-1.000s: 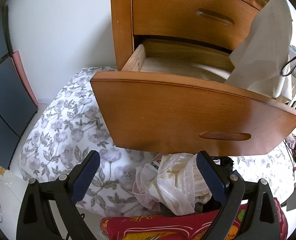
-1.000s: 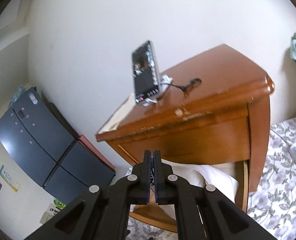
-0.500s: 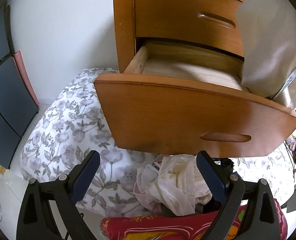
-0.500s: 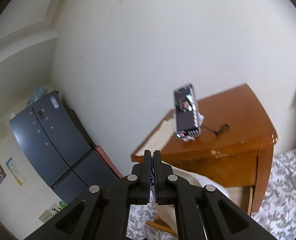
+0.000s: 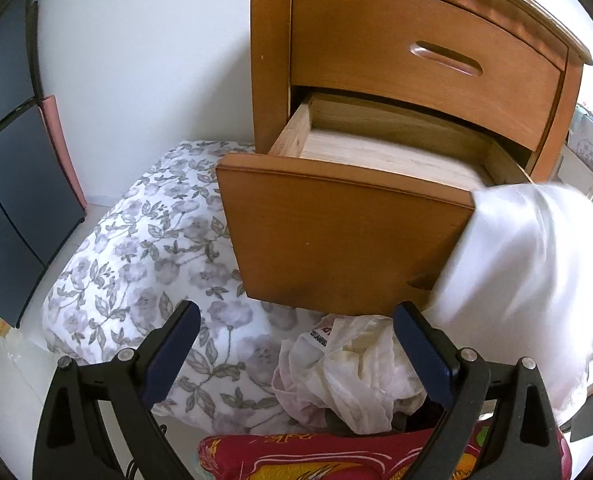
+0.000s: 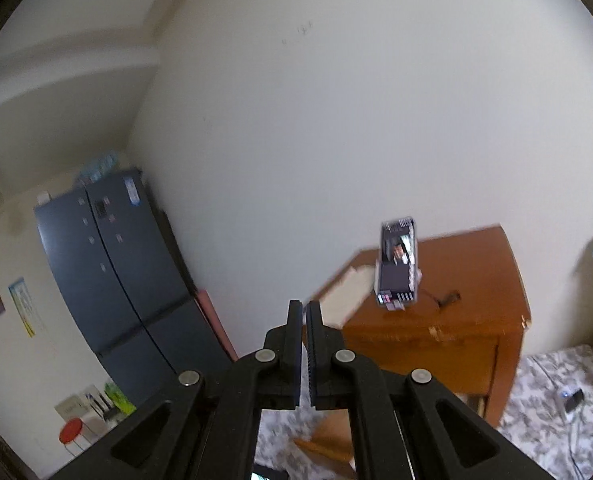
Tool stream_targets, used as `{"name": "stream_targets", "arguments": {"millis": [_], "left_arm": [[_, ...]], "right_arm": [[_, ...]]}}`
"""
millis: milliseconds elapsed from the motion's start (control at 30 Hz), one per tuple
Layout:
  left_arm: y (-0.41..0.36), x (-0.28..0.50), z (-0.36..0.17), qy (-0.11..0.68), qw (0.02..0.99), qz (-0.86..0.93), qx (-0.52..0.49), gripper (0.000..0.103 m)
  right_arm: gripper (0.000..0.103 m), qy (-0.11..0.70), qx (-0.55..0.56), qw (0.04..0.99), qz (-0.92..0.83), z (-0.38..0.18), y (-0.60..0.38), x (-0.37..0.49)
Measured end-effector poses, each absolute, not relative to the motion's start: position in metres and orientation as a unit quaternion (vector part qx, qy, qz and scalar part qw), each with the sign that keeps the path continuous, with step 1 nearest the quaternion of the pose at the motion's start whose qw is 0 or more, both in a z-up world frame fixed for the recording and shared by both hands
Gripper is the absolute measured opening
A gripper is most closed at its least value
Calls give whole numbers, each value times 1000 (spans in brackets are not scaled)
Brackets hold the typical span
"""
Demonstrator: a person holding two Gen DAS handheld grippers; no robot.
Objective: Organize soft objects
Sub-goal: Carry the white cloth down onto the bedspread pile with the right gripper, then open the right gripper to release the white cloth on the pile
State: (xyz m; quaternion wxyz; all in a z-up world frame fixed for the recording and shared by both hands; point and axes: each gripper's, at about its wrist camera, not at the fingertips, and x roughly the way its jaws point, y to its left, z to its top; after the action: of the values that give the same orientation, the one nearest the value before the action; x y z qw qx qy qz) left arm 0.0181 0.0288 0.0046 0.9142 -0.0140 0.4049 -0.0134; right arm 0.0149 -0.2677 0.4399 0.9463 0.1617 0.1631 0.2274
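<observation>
Nearest the left wrist camera, the left gripper [image 5: 296, 344] hangs with its blue pads well apart and nothing between them, aimed down at a heap of soft things on the bed. A red patterned cloth [image 5: 336, 456] lies closest, then a crumpled white plastic bag [image 5: 348, 368] with dark fabric under it, all resting on the floral quilt [image 5: 144, 248]. Just beyond, the lower drawer [image 5: 336, 240] of the wooden nightstand [image 5: 424, 64] stands pulled out, its bottom bare. A blurred white cloth [image 5: 528, 272] hangs at the drawer's right corner, draping across its front. In the right wrist view the right gripper [image 6: 303, 320] has its pads pressed together; no cloth is visible between them there, so whether it carries the white cloth cannot be told. Farther off a phone [image 6: 396, 268] stands on the nightstand's surface, a dark refrigerator [image 6: 112, 272] against the wall. The white cloth looks thin, light and limp, probably slippery; pinching a bunched fold or hem seems safer than a single layer.
</observation>
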Motion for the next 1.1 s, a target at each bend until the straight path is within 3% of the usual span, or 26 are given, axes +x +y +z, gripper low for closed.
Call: {"name": "stream_targets", "arguments": {"millis": [167, 467, 833, 1067, 1100], "left_arm": [[30, 17, 5, 403, 915, -12, -16, 97], [26, 18, 4, 404, 914, -14, -7, 97], [21, 19, 2, 413, 910, -26, 5, 97], [16, 14, 5, 405, 913, -41, 13, 97], [16, 14, 5, 404, 914, -42, 13, 97]], "right_arm": [[2, 237, 149, 938, 205, 383, -263, 30], [5, 407, 143, 890, 150, 209, -255, 69], [7, 488, 64, 866, 89, 95, -233, 70], [37, 512, 49, 856, 57, 57, -218, 62], [45, 514, 52, 855, 54, 54, -216, 61]]}}
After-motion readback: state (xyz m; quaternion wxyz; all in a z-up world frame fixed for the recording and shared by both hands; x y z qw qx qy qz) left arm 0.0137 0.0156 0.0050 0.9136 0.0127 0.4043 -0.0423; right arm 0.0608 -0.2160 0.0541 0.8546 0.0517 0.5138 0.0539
